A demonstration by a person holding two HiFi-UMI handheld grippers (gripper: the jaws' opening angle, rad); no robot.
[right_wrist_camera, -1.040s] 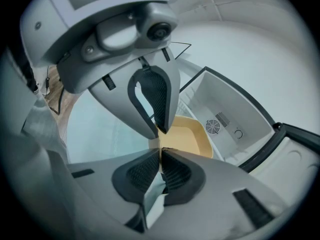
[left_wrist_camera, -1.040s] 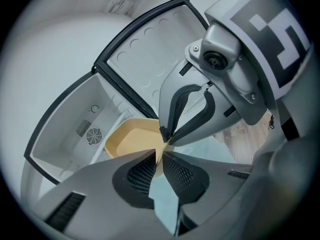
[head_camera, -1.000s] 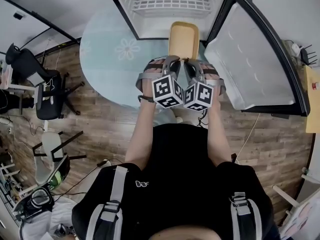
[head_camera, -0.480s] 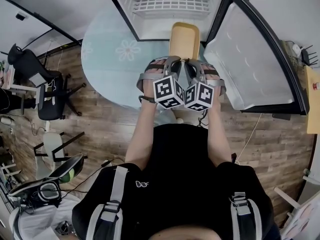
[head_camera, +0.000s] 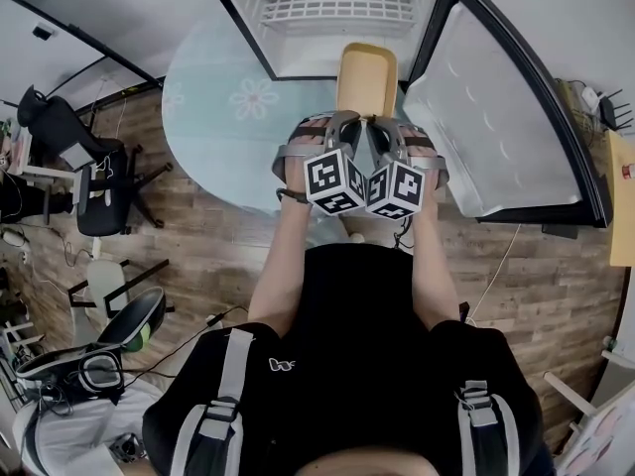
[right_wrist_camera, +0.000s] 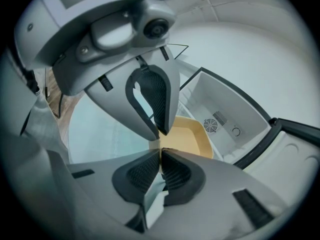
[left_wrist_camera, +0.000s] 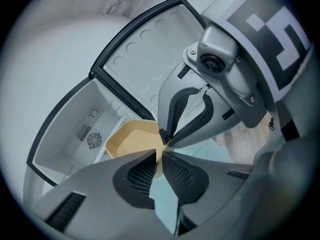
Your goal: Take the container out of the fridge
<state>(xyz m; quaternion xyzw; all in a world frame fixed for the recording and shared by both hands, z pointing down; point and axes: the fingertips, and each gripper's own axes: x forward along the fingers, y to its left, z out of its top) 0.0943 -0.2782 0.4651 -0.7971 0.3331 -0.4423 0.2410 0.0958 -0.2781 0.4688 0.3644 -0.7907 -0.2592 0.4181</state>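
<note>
The container (head_camera: 366, 75) is a shallow tan tray, held level in front of the open fridge (head_camera: 298, 43) and above the pale blue rug (head_camera: 218, 117). My left gripper (head_camera: 347, 125) and right gripper (head_camera: 383, 127) sit side by side at its near rim. In the left gripper view the left gripper (left_wrist_camera: 161, 156) pinches the container's (left_wrist_camera: 131, 136) rim, and its jaws are closing on it. In the right gripper view the right gripper (right_wrist_camera: 160, 155) is shut on the same rim of the container (right_wrist_camera: 192, 136), with the left gripper's fingers (right_wrist_camera: 155, 101) just above.
The fridge door (head_camera: 496, 127) stands swung open at the right. A white wire shelf (head_camera: 342, 10) lies inside the fridge. Black office chairs (head_camera: 89, 181) and cables stand on the wood floor at the left. A table edge (head_camera: 620, 206) shows at the far right.
Both grippers and the container stay where they were. A black chair at the lower left has shifted to the right.
</note>
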